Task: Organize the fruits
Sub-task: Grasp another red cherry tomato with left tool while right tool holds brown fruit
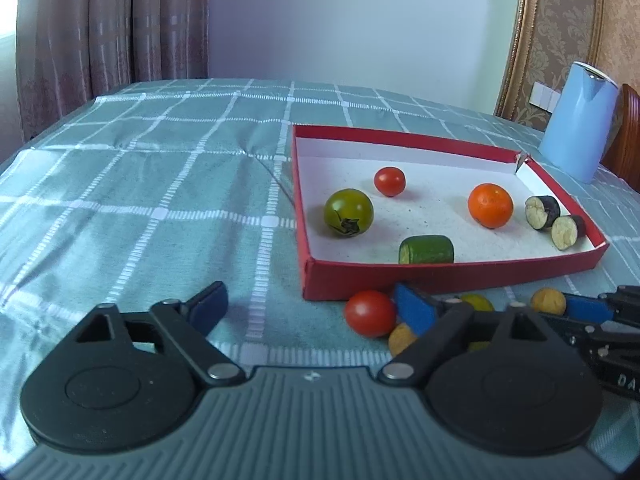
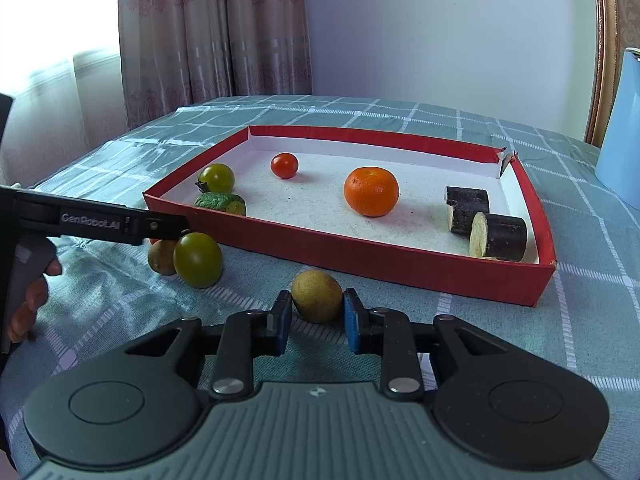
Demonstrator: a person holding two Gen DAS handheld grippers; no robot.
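Note:
A red box point(image 1: 440, 276) point(image 2: 360, 250) with a white floor holds a green tomato point(image 1: 349, 213), a red cherry tomato point(image 1: 389, 181), an orange point(image 1: 490, 205) point(image 2: 371, 191), a cucumber piece point(image 1: 426, 250) and two dark eggplant pieces point(image 1: 554, 218) point(image 2: 486, 226). In front of the box lie a red tomato point(image 1: 370, 313), a green tomato point(image 2: 197, 260) and yellow-brown round fruits point(image 2: 162, 257). My left gripper point(image 1: 310, 304) is open wide, beside the red tomato. My right gripper point(image 2: 317, 318) has its pads on both sides of a yellow-brown fruit point(image 2: 317, 296) on the cloth.
The table has a teal checked cloth point(image 1: 160, 184). A light blue kettle point(image 1: 576, 124) stands at the back right behind the box. Curtains and a wall lie beyond the far edge. The left gripper's body point(image 2: 100, 220) reaches in from the left in the right wrist view.

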